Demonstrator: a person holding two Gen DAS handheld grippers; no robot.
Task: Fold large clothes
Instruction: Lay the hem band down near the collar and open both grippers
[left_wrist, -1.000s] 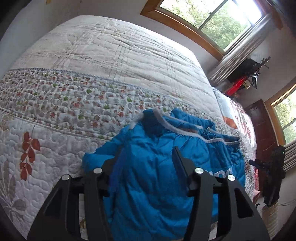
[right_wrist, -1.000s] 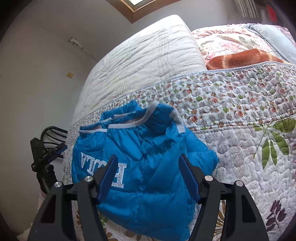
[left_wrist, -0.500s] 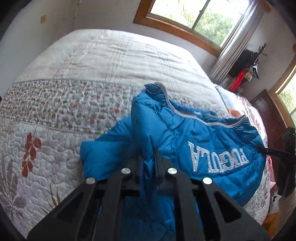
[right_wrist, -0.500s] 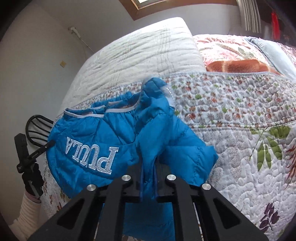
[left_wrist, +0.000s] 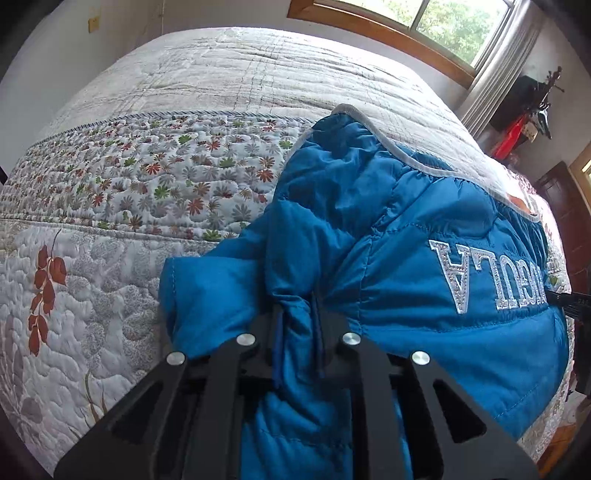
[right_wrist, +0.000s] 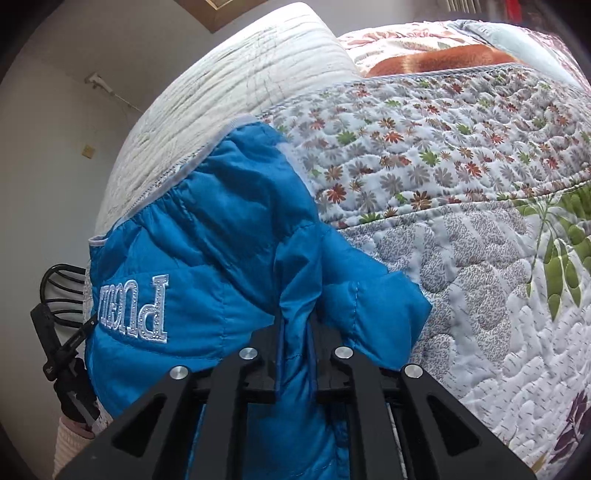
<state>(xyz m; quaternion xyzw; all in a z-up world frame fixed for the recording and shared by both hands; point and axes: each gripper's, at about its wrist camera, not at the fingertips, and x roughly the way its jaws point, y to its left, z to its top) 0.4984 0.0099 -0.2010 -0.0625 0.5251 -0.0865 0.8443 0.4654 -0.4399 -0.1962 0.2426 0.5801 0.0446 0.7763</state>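
Bedroom scene, everything's happening on a bed (left_wrist: 229, 85) covered with a flowery quilt (right_wrist: 461, 155), with a window (left_wrist: 461, 22) up behind it. The left gripper (left_wrist: 297, 325) is pinching a bunched ridge of the blue jacket (left_wrist: 406, 229), jaws nearly together with just the puffy fabric squeezed between them; they've just eased open a hair, but the cloth is sitting tight in there. The right gripper (right_wrist: 295, 328) is doing the same thing on its side, clamped down on a fold of the jacket (right_wrist: 221, 221). Between the two grips the jacket is hanging a bit lifted and draping forward onto the quilt, silver lettering (left_wrist: 491, 277) facing up and upside down to the cameras, grey-trimmed edge (left_wrist: 369, 122) pointing away toward the far side of the bed. A sleeve (left_wrist: 207, 288) is flopping out to the left on the quilt. Progress-wise I'd say this is early: both grips are made, but no clean fold is showing yet, the thing is looking lumpy. Still to go, I'm guessing: carrying the held edge over, tucking that sleeve, flattening it all down.
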